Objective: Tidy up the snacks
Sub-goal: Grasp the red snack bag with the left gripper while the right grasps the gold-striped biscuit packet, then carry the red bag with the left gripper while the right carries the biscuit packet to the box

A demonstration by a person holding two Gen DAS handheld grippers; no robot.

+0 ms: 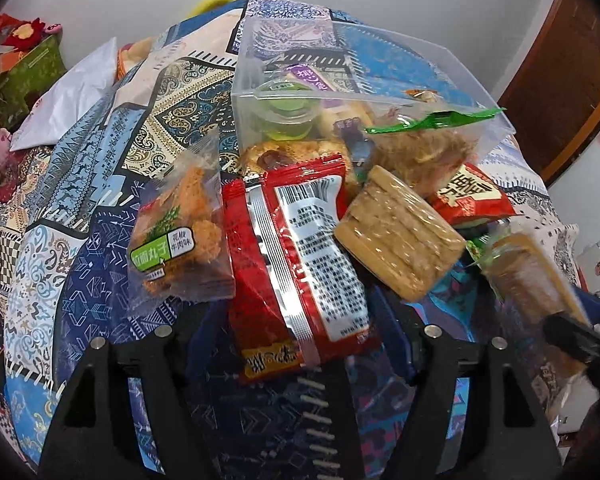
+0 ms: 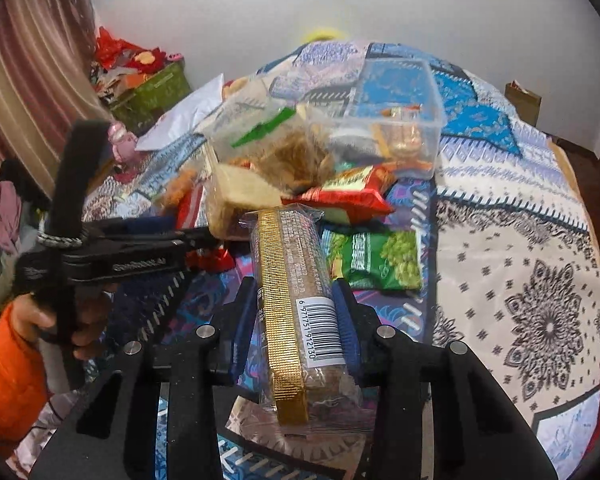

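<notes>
My left gripper is open over a heap of snacks. A red packet with a white printed back lies between its fingers, and neither pad presses on it. Left of it is a clear packet of orange balls, to the right a sleeve of round biscuits. My right gripper is shut on a biscuit pack with a gold tray and a barcode, also visible at the right edge as the biscuit pack. A clear plastic box behind the heap holds several snacks.
Everything lies on a patterned patchwork cloth. A green packet and a red packet lie by the heap. A hand in an orange sleeve holds the left tool. A green bin and a white bag are far left.
</notes>
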